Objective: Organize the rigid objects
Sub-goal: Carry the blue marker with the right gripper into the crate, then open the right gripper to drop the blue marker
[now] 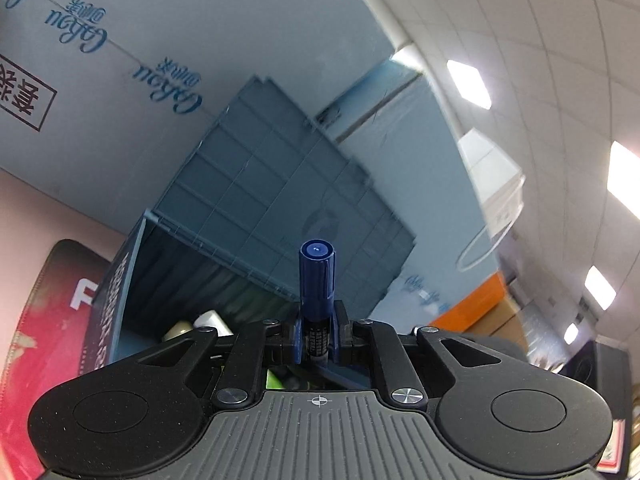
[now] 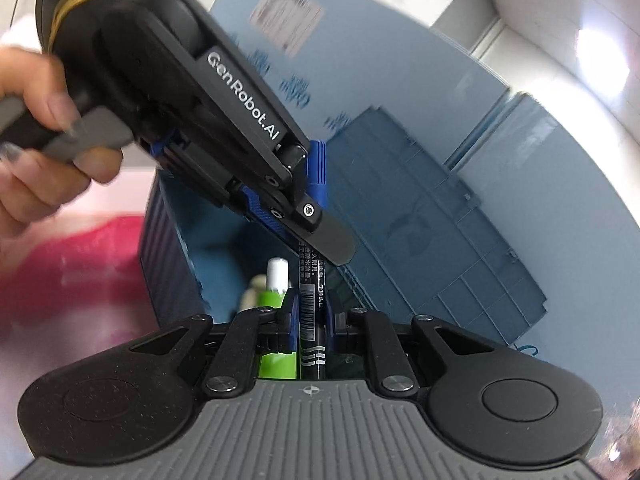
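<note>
A marker with a blue cap [image 1: 317, 276] and a black barrel [image 2: 314, 312] is held by both grippers. My left gripper [image 1: 317, 334] is shut on it just below the cap; the cap end points at the camera. My right gripper [image 2: 313, 320] is shut on the barrel lower down. In the right wrist view the left gripper [image 2: 308, 200] reaches in from the upper left, with the person's hand behind it. The marker stands over an open blue storage box [image 1: 120, 292] with its lid [image 1: 288, 200] raised. A green bottle with a white cap [image 2: 276, 280] stands inside.
A red mat [image 1: 52, 304] lies left of the box. A large light-blue carton with printed logos [image 1: 120, 60] stands behind it. Orange and brown boxes [image 1: 480, 304] are at the right, under a tiled ceiling with lights.
</note>
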`<state>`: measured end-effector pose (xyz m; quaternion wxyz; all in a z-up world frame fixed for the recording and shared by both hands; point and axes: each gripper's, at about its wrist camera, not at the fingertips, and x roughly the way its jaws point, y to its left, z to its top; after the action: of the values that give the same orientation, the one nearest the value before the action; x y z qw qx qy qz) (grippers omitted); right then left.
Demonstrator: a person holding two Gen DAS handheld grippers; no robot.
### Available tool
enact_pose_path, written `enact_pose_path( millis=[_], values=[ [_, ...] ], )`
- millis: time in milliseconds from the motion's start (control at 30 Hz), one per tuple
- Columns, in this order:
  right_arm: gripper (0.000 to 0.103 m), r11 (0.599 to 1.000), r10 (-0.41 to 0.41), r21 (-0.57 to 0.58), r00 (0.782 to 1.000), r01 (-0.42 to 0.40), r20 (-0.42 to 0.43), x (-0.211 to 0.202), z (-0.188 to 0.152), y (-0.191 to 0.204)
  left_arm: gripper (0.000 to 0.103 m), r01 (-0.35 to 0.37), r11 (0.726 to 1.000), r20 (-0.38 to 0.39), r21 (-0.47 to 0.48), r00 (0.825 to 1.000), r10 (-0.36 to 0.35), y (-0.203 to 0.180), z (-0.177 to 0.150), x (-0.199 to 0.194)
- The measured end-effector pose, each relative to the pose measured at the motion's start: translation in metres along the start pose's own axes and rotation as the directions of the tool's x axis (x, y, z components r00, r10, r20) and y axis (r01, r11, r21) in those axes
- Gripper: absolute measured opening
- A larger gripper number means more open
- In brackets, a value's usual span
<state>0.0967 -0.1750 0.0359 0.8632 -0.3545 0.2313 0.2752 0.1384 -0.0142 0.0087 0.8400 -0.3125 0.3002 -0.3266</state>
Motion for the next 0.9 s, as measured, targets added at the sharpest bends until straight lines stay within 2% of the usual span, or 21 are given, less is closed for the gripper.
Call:
enact_pose_path(
  millis=[333, 567, 667, 733, 800, 900],
  values=[
    [0.013, 0.993, 0.07, -0.087, 0.983, -0.085, -0.167, 0.017, 0.018, -0.008, 0.015, -0.04, 0.989, -0.065, 0.144, 0.997, 0.05, -0.014, 0.002, 0.006],
    [0.013, 0.99, 0.046, -0.119, 0.973, -0.074, -0.225, 0.025, 0.027, -0.007, 0.016, -0.09, 0.987, -0.033, 0.132, 0.995, 0.095, -0.013, 0.005, -0.005],
    [0.018, 0.991, 0.02, -0.121, 0.972, -0.05, -0.234, 0.027, 0.025, -0.008, 0.018, -0.096, 0.988, -0.027, 0.117, 0.995, 0.1, -0.008, 0.007, -0.008],
    [0.026, 0.993, 0.001, -0.114, 0.973, -0.029, -0.232, 0.027, 0.024, -0.01, 0.021, -0.103, 0.987, -0.03, 0.121, 0.994, 0.108, -0.008, 0.006, -0.008],
    [0.032, 0.993, -0.01, -0.115, 0.974, -0.017, -0.226, 0.023, 0.021, -0.009, 0.037, -0.114, 0.985, -0.027, 0.133, 0.993, 0.119, -0.01, 0.006, -0.009],
    [0.04, 0.994, -0.009, -0.108, 0.977, -0.014, -0.214, 0.016, 0.02, -0.01, 0.054, -0.11, 0.98, -0.01, 0.163, 0.994, 0.113, -0.017, 0.006, -0.011]
  ],
)
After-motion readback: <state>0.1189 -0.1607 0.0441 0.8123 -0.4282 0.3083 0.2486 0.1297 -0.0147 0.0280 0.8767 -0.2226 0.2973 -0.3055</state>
